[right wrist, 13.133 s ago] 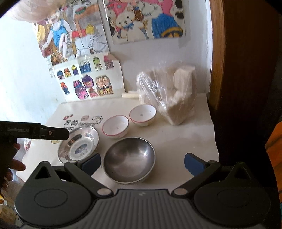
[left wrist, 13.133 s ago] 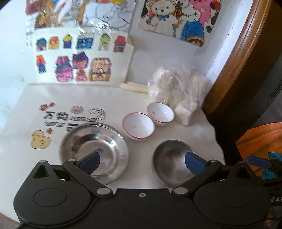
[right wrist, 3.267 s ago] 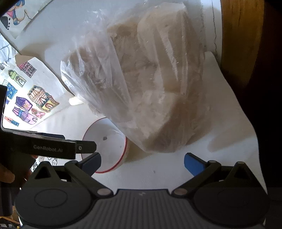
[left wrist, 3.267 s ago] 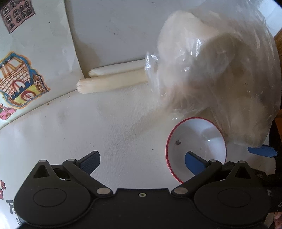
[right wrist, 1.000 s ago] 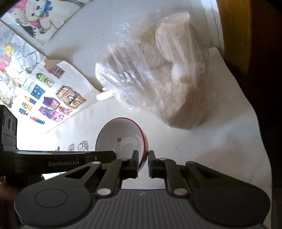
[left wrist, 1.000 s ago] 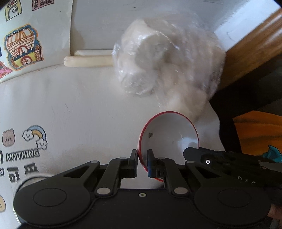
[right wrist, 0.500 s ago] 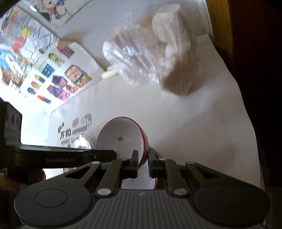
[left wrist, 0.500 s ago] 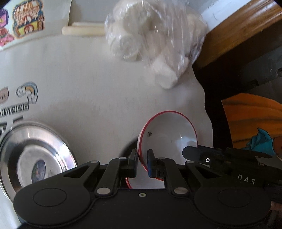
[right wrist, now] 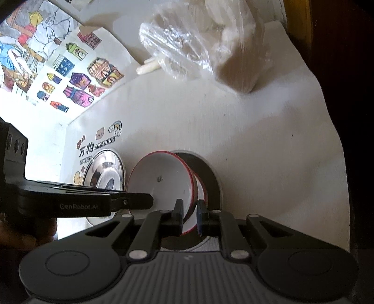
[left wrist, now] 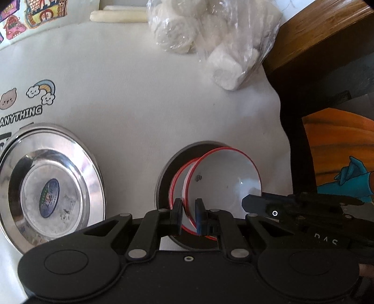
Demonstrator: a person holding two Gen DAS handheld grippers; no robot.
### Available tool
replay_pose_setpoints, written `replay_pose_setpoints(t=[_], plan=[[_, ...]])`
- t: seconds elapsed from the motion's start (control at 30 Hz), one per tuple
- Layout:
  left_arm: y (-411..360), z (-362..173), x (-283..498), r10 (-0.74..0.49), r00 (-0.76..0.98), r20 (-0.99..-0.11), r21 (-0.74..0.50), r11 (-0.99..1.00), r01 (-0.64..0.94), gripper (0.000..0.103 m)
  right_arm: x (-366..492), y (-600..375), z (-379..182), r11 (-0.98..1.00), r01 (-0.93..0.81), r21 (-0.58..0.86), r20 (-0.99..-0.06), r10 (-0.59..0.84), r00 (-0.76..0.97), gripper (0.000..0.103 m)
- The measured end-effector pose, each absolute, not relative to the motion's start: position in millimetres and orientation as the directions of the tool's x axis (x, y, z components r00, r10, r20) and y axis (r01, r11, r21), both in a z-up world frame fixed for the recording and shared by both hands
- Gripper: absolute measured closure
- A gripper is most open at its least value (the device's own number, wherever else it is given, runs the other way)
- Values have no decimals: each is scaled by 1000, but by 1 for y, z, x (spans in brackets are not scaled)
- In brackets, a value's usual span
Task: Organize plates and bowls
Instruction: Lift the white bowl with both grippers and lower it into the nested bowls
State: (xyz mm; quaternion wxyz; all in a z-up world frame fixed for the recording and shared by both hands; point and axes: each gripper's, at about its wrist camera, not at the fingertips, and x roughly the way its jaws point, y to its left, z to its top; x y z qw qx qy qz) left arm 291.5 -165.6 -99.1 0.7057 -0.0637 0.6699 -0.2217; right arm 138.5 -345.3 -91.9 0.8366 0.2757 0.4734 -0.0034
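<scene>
Both grippers grip one white bowl with a red rim (left wrist: 224,180), from opposite sides of its rim. My left gripper (left wrist: 188,216) is shut on its left rim. My right gripper (right wrist: 188,217) is shut on its right rim; the bowl (right wrist: 161,182) shows there too. The bowl hangs just above a second red-rimmed bowl (left wrist: 178,184), which sits inside a steel bowl (left wrist: 168,170) on the table. A steel plate (left wrist: 50,187) lies to the left, also seen in the right wrist view (right wrist: 104,171).
A plastic bag of white rolls (left wrist: 210,35) stands at the back by the wall. A pale stick (left wrist: 119,16) lies beside it. The table's right edge (left wrist: 284,131) drops off by a wooden frame (left wrist: 315,39). Stickers cover the cloth and wall at left.
Both grippers carried the held bowl back from beside the bag to above the steel bowl. It now hangs lower, just over the second red-rimmed bowl.
</scene>
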Motion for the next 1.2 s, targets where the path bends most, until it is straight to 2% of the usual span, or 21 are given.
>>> replay_pose_setpoints(t=[0.9,1.2], plan=[[-178,-108,293,-379,-22,-925,-374,898,231,91,140,-342,-99,854,283,436,-829,259,496,90],[-179,-107,292,-378,-20,-925,-372,899,232,86,141,-343,-101,852,284,441,-829,265,493,90]])
